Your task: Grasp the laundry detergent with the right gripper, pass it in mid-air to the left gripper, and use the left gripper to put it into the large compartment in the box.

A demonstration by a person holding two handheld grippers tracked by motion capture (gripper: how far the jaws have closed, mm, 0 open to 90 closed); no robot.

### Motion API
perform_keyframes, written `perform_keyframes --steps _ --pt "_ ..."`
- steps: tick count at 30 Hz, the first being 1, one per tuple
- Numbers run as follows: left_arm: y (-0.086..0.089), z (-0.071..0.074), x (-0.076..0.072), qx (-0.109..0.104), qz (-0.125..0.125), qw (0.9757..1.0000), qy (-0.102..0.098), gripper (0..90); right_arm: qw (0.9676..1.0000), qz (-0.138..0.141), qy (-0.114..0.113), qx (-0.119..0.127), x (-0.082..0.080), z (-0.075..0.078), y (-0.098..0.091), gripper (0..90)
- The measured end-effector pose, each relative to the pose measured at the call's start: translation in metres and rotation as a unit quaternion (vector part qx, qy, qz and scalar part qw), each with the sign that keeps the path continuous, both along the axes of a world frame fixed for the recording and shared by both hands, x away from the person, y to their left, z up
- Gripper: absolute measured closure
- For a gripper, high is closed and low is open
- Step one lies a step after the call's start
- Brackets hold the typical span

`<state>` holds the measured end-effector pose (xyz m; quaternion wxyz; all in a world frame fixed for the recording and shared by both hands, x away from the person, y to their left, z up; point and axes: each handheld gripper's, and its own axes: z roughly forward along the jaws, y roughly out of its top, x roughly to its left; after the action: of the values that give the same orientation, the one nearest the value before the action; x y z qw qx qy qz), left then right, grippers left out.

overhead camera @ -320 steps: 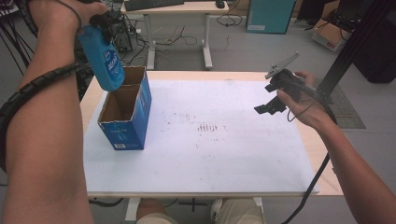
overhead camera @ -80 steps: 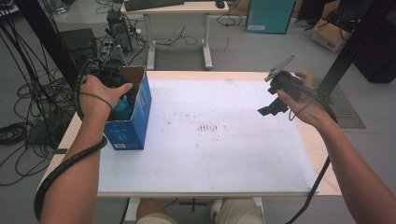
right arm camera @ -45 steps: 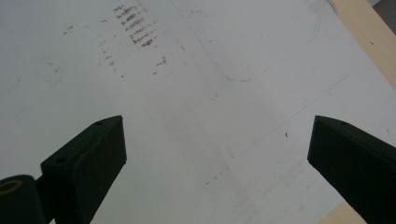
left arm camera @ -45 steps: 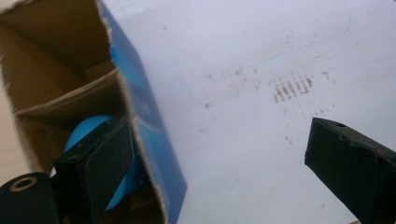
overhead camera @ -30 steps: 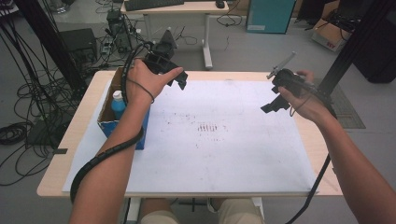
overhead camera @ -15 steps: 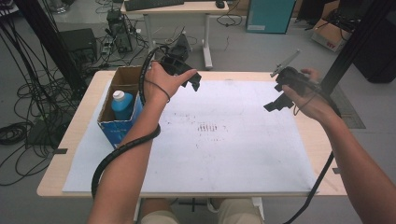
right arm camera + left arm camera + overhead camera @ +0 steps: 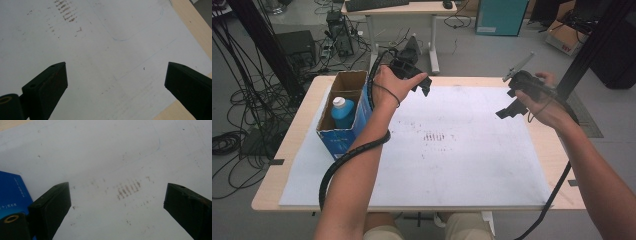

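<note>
The left hand-held gripper (image 7: 424, 86) hangs with jaws apart and empty, just right of the box (image 7: 343, 131), where the bottle (image 7: 343, 112) stands upright inside. The right hand-held gripper (image 7: 512, 107), also spread and empty, hovers well right of the box. Best to lift clear of the box rim, so nothing tips on the tabletop (image 7: 302, 125).

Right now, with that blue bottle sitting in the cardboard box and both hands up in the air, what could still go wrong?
The box stands close to the table's left edge, so a nudge from the left forearm might push it off. The cable coiled round that arm could snag the open flaps and perhaps tip the bottle. Both the left gripper and right gripper hang open and empty.
</note>
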<state>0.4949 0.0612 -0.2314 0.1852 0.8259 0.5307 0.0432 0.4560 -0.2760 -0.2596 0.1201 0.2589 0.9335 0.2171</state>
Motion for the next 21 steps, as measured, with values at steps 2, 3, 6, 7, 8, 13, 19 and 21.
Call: perform_keyframes --steps 2,3,6,7,8,13,19,21 --pt "0.0013 -0.0009 0.0002 0.0 0.0 1.0 -0.001 7.8 1.0 0.001 0.001 -0.002 0.0009 -0.0005 0.0007 4.5" --pt "0.0017 -0.001 -0.0001 0.0 0.0 1.0 0.001 7.8 1.0 0.003 0.0 -0.003 0.0012 -0.0009 0.0014 4.5" --pt "0.0039 -0.0005 -0.0003 -0.002 0.002 1.0 -0.003 7.8 1.0 0.005 0.0 -0.004 0.0017 -0.001 0.0027 4.5" --pt "0.0045 -0.0001 -0.0007 -0.002 0.001 1.0 -0.002 7.8 1.0 0.004 0.001 -0.004 0.0015 -0.0011 0.0037 4.5" --pt "0.0048 0.0002 -0.0008 -0.002 0.001 1.0 -0.004 7.8 1.0 0.006 0.0 -0.003 0.0017 -0.0013 0.004 4.5" --pt "0.0057 0.0025 -0.0016 -0.005 0.002 1.0 -0.008 7.8 0.9999 0.008 0.0 -0.007 0.0017 -0.0006 0.0054 4.5" --pt "0.0056 0.002 -0.0014 -0.006 0.002 0.9999 -0.008 7.8 1.0 0.006 0.001 -0.006 0.0014 0.0 0.0069 4.6" --pt "0.0061 0.0016 -0.0012 -0.006 0.0 1.0 -0.003 7.7 0.9999 0.009 0.002 -0.009 0.0019 0.0002 0.0067 4.5"
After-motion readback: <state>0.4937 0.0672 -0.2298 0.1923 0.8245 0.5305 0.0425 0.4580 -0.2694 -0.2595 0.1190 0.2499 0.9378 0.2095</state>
